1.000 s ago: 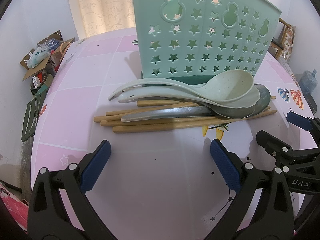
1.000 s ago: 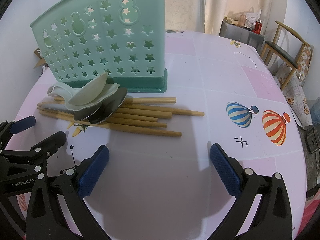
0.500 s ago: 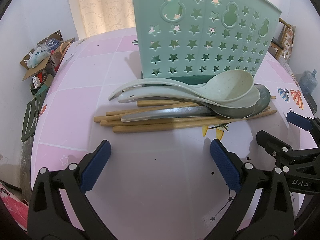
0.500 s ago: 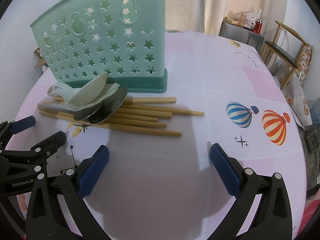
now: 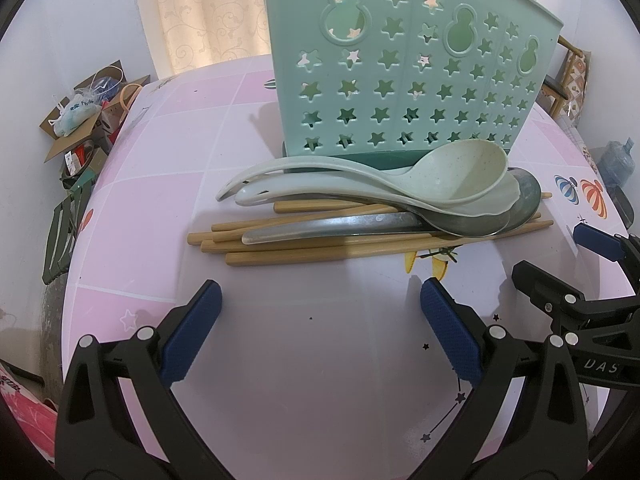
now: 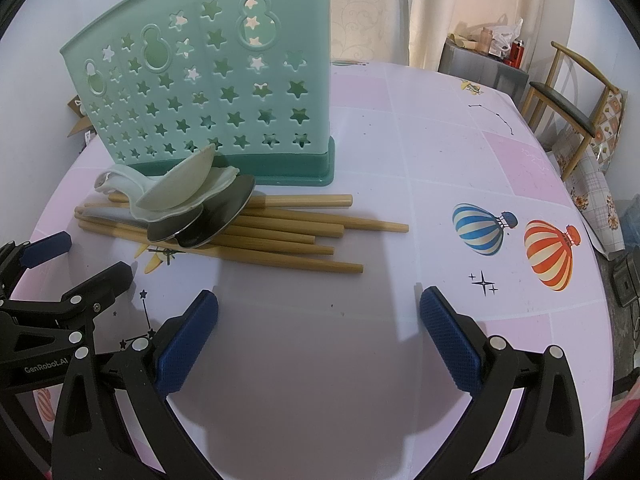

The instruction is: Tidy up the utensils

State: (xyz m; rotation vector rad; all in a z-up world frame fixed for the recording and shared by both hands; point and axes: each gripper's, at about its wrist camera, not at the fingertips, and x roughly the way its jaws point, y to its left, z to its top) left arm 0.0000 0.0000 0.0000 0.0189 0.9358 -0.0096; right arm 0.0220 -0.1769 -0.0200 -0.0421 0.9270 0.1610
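Lying mid-frame on the pink table (image 5: 152, 152), the chopsticks (image 5: 340, 246) carry stacked spoons (image 5: 452, 178), just before the green holder (image 5: 400, 80). Both the left gripper (image 5: 320, 332) and right gripper (image 6: 318, 334) hover at the bottom of the frame, jaws apart, empty.

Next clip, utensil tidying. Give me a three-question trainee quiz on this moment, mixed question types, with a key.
1. True or false: the left gripper is holding a chopstick.
2. Multiple choice: the pale spoons lie (A) inside the green holder, (B) on top of the wooden chopsticks, (C) on the balloon prints.
3. Fill in: the metal spoons sit ____ the pale ones.

Key
1. False: both it and the right gripper hover open and empty over the table.
2. B
3. under
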